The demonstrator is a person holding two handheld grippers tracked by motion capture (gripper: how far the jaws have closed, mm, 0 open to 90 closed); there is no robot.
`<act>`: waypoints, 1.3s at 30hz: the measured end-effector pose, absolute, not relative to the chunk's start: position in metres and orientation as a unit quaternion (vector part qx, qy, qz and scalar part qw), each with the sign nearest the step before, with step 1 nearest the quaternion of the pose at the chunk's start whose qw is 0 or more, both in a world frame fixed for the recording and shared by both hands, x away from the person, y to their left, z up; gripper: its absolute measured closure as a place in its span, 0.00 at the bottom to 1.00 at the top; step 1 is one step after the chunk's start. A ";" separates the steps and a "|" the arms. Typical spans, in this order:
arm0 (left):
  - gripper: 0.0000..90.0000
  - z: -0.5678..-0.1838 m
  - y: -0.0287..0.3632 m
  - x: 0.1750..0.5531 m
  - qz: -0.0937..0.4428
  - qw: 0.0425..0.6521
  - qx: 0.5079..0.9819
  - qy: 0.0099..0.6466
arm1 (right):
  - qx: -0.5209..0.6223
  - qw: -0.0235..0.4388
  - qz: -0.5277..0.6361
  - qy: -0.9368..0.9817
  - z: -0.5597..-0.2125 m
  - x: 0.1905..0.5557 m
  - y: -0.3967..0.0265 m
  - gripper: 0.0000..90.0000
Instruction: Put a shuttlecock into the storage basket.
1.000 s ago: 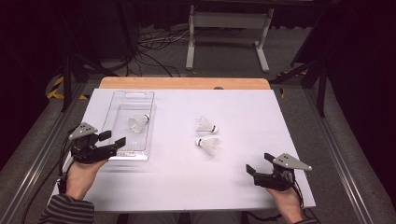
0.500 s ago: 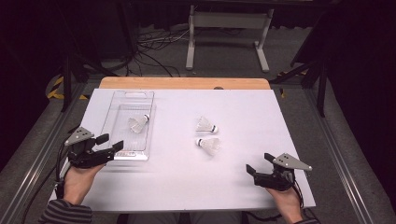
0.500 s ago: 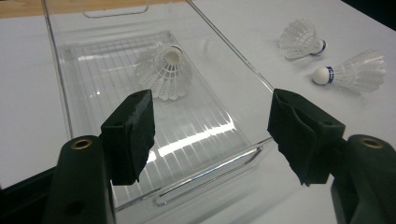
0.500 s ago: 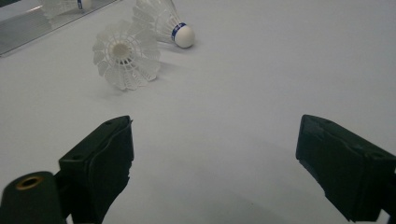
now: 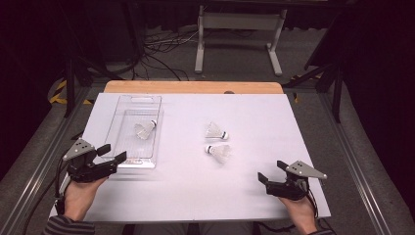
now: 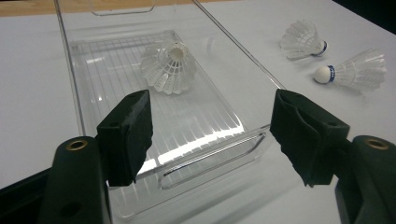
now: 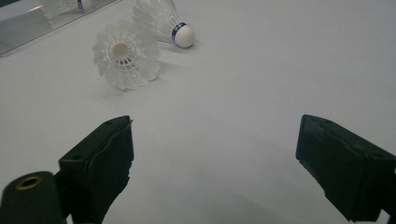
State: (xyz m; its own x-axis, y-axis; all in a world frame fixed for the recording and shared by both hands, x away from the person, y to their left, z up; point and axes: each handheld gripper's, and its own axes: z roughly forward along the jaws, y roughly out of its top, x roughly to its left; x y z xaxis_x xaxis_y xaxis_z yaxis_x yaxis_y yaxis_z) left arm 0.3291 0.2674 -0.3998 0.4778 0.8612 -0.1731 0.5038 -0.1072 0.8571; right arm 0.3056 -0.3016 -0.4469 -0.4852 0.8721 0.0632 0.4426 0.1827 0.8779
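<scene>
Our left claw (image 5: 113, 155) has drawn back from the tray (image 5: 120, 128) toward the near table (image 5: 186, 191) edge, jaws apart and empty, having just opened a little further. One shuttlecock (image 5: 145, 129) lies in the tray; we judge it delivered. Two more (image 5: 216, 131) (image 5: 219, 152) lie mid-table, well apart from our right claw (image 5: 268, 175), which is open and idle. The tray's clear far rim is hard to trace.
</scene>
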 end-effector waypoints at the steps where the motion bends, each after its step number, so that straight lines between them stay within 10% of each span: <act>1: 0.33 -0.400 0.268 0.328 0.190 0.471 0.718 0.475 | 0.449 0.236 0.455 0.732 -0.447 0.306 -0.302 0.13; 39: 0.30 -0.428 0.288 0.292 0.223 0.504 0.681 0.483 | 0.454 0.238 0.456 0.727 -0.446 0.306 -0.302 0.13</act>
State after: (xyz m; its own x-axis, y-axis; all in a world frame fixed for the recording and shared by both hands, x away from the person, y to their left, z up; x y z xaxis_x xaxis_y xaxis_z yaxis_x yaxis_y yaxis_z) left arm 0.2917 0.2880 -0.4284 0.4348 0.8818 -0.1830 0.4327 -0.0263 0.9011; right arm 0.3055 -0.3018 -0.4461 -0.4745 0.8776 0.0683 0.4433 0.1712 0.8799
